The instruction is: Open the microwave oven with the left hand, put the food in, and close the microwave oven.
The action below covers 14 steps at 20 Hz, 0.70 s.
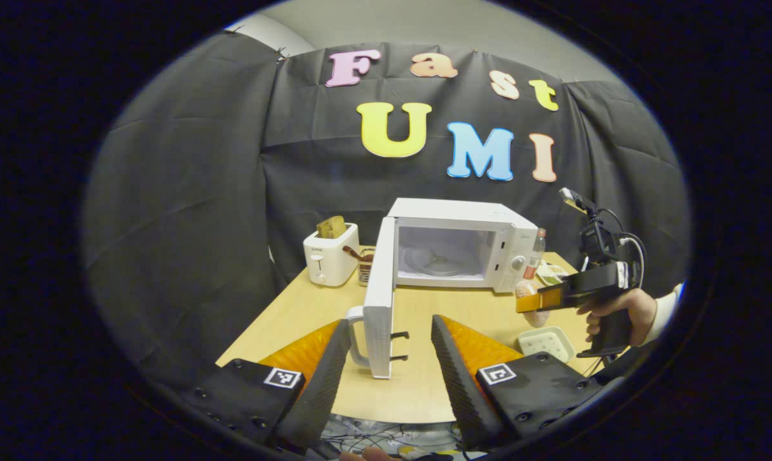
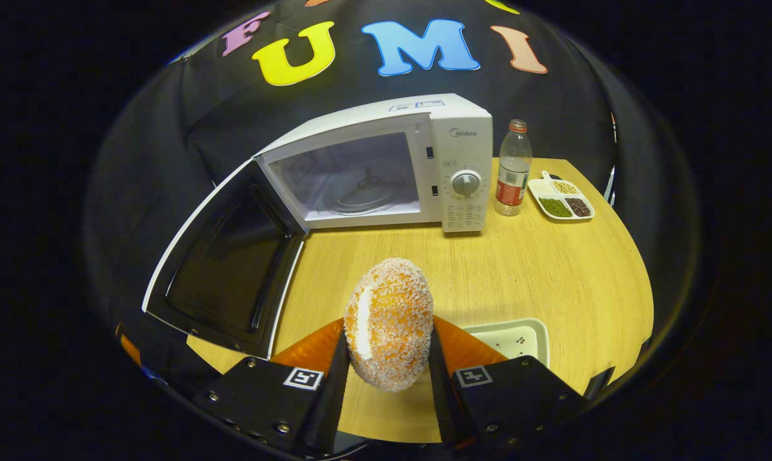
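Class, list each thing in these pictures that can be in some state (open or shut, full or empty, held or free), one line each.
microwave door: swung wide open
microwave cavity: empty, turntable bare
left gripper: open, holding nothing
right gripper: shut on the bun
bun: held above the table
bottle: upright, capped
toaster: bread standing in the slot
small dish: nearly empty

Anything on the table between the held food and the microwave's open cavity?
No. In the right gripper view, only bare table lies between the food and the microwave.
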{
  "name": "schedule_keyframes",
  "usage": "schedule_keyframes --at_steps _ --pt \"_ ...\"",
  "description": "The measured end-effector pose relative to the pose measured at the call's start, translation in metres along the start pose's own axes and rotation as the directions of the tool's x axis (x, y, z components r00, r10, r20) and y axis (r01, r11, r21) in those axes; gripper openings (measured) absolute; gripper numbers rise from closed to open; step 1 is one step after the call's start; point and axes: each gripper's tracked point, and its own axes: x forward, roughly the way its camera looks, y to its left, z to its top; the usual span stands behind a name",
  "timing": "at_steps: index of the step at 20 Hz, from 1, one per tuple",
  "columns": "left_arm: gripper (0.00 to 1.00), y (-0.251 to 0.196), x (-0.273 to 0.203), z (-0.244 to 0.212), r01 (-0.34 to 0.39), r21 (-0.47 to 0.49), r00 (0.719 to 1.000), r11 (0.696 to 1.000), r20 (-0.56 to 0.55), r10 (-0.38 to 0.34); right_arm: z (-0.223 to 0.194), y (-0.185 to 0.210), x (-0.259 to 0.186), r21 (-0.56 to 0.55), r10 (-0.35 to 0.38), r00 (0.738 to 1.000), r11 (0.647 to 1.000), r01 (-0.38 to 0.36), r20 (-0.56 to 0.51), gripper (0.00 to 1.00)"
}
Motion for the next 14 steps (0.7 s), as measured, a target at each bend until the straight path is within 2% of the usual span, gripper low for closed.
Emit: schedule_keyframes --at_steps 1,2,6,11,14 --pt "0.89 0.005 -0.002 0.002 -0.003 -0.009 1.0 1.0 0.002 0.003 0.002 0.008 0.008 0.016 0.007 1.0 1.0 -0.007 0.001 0.6" --pt "0.81 0.01 -0.002 0.005 -0.006 -0.015 1.0 1.0 0.004 0.006 0.007 0.017 0.017 0.03 0.015 1.0 0.999 -0.015 0.005 0.6" --pt "0.81 0.022 0.0 0.007 -0.022 -0.002 1.0 1.0 0.003 0.022 0.036 0.05 0.058 0.108 0.07 0.997 0.991 -0.074 0.032 0.6" --pt "0.81 0.022 0.008 0.006 -0.035 -0.008 0.999 0.999 -0.012 0.035 0.074 0.076 0.119 0.261 0.122 0.988 0.955 -0.143 0.096 0.6" --pt "0.81 0.02 0.017 0.007 -0.04 0.005 0.999 0.999 -0.013 0.04 0.088 0.082 0.158 0.292 0.122 0.985 0.944 -0.153 0.121 0.6"
